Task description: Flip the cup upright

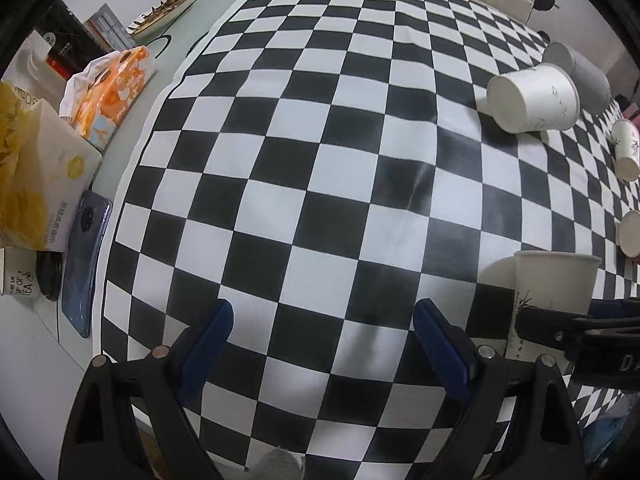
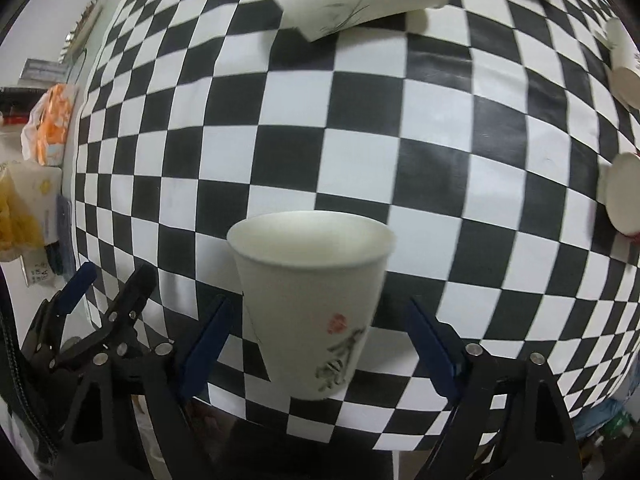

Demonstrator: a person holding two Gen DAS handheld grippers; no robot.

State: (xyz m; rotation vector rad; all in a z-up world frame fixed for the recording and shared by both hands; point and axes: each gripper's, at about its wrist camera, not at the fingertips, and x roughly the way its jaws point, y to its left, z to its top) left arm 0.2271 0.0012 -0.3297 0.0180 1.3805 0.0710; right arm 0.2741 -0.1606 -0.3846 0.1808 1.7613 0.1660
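checkered cloth covers counter. cup upright near its near edge, between spread fingers of right tool, untouched. left tool released over bare cloth. mug at left edge reads "up of tea".

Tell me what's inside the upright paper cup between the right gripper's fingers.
The upright paper cup stands mouth up on the checkered cloth. Only its white inner wall near the rim shows, with nothing visible there. The bottom is hidden by the front wall, so contents deeper down cannot be ruled out.
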